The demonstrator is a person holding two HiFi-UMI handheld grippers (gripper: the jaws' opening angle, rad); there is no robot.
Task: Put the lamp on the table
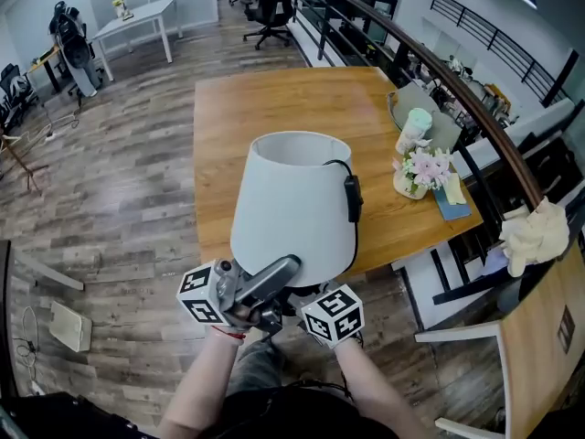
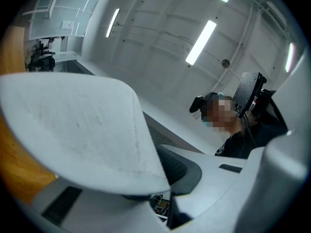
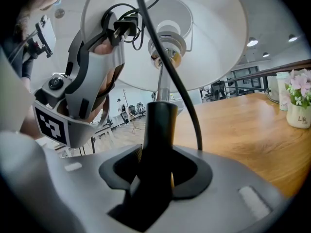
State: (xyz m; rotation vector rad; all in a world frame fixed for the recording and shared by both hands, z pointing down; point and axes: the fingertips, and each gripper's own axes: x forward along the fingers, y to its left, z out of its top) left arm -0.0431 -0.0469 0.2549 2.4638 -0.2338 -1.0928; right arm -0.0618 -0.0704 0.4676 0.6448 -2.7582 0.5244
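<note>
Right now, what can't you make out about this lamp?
- Base of the lamp: in the head view it is hidden under the shade. In the right gripper view it is cut off below the right gripper, which clamps the stem.
- One jaw of the left gripper: in the left gripper view the shade covers it.

Left tool (image 2: pixel 161 181) clamped on white lampshade (image 2: pixel 73 125) rim; ceiling lights (image 2: pixel 201 41) overhead.

Table (image 1: pixel 274 108): the left and middle are bare wood, so you have an open run from the near edge to the far one. The right side is crowded with a flower pot (image 1: pixel 422 174), a pale green cup (image 1: pixel 418 124) behind it and a blue pad (image 1: pixel 454 199) just beside it. A curved railing (image 1: pixel 457 82) hems that side. The lamp (image 1: pixel 292 204) shade overhangs the near edge, with the cord (image 1: pixel 352 198) on its right.
</note>
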